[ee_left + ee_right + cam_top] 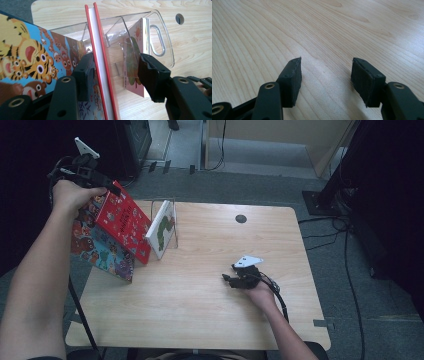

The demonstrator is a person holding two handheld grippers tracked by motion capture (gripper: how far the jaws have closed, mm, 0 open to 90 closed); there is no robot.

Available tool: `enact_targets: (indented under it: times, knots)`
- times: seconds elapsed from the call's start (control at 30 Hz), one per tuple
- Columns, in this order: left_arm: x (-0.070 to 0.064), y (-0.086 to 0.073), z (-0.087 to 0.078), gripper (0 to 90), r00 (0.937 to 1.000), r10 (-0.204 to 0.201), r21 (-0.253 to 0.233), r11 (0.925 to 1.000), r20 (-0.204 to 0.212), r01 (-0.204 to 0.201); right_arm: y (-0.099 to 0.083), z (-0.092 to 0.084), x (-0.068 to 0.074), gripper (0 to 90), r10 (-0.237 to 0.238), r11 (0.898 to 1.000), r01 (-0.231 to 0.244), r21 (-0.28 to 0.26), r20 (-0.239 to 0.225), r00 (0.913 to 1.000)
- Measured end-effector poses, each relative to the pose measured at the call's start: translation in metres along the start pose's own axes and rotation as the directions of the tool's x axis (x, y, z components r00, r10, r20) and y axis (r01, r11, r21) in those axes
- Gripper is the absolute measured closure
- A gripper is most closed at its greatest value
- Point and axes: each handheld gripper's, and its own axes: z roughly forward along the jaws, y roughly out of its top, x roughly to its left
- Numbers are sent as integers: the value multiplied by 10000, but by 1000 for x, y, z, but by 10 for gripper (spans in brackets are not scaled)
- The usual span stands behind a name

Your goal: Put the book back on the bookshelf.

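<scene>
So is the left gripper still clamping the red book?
Apart on one side: in the left gripper view the red book lies against one pad, with a clear gap to the other, inside the left gripper.

Dim, dark-edged high view; gripper views bright, soft.

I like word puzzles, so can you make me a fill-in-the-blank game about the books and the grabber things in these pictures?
1. The red book stands between the jaws of the ____ gripper.
2. The right gripper rests on the wooden ____ with nothing between its jaws.
3. The clear rack has ____ books standing in it.
4. The animal book beside the red one shows ____ with striped faces.

Missing words: left; table; three; tigers
</scene>
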Motion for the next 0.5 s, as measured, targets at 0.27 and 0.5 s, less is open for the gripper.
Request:
enact_targets:
  times: [0.27,0.5]
  knots:
    - [4,-6,-13,462,9998,0,-171,9999,221,3,0,0,0,418,3,10000,-3,-3,3,10000]
    - [0,-10,-16,460,9997,156,-233,9996,169,-152,0,0,0,418,2,10000,-2,-4,2,10000]
